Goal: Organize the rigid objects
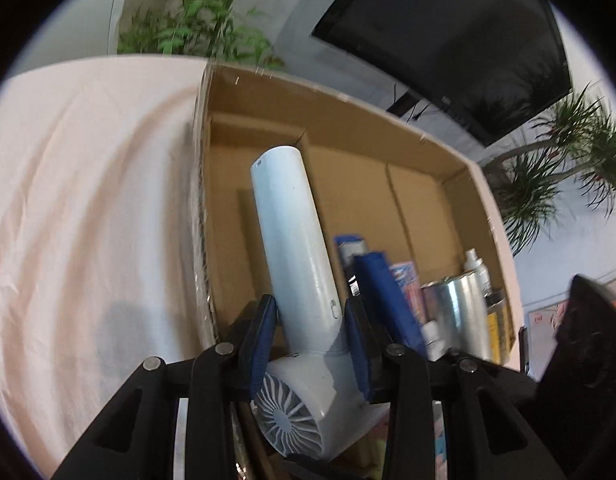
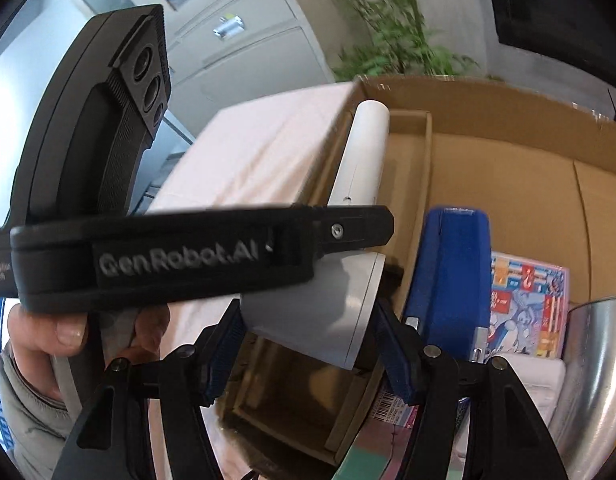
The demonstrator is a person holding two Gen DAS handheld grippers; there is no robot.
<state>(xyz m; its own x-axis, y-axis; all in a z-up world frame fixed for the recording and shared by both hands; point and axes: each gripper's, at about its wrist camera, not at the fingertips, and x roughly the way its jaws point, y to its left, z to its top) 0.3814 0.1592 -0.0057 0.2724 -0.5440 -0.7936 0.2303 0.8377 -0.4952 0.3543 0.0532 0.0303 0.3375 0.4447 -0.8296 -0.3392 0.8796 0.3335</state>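
Note:
My left gripper (image 1: 310,320) is shut on a pale blue hair dryer (image 1: 296,248), pads pressing its handle near the head, handle pointing into the open cardboard box (image 1: 428,136). In the right wrist view the dryer's barrel (image 2: 320,320) lies between my right gripper's fingers (image 2: 308,344), which stand close to its sides; contact is unclear. The left gripper's black body (image 2: 188,256) crosses in front, held by a hand (image 2: 68,332). A blue stapler (image 2: 452,272) stands in the box to the right.
The box (image 2: 508,184) sits on a surface covered by a pale pink cloth (image 1: 88,200). It holds a colourful packet (image 2: 528,304), a shiny metal can (image 1: 456,312), a white bottle (image 1: 478,268). Plants (image 1: 556,168) and a dark screen (image 1: 448,32) stand behind.

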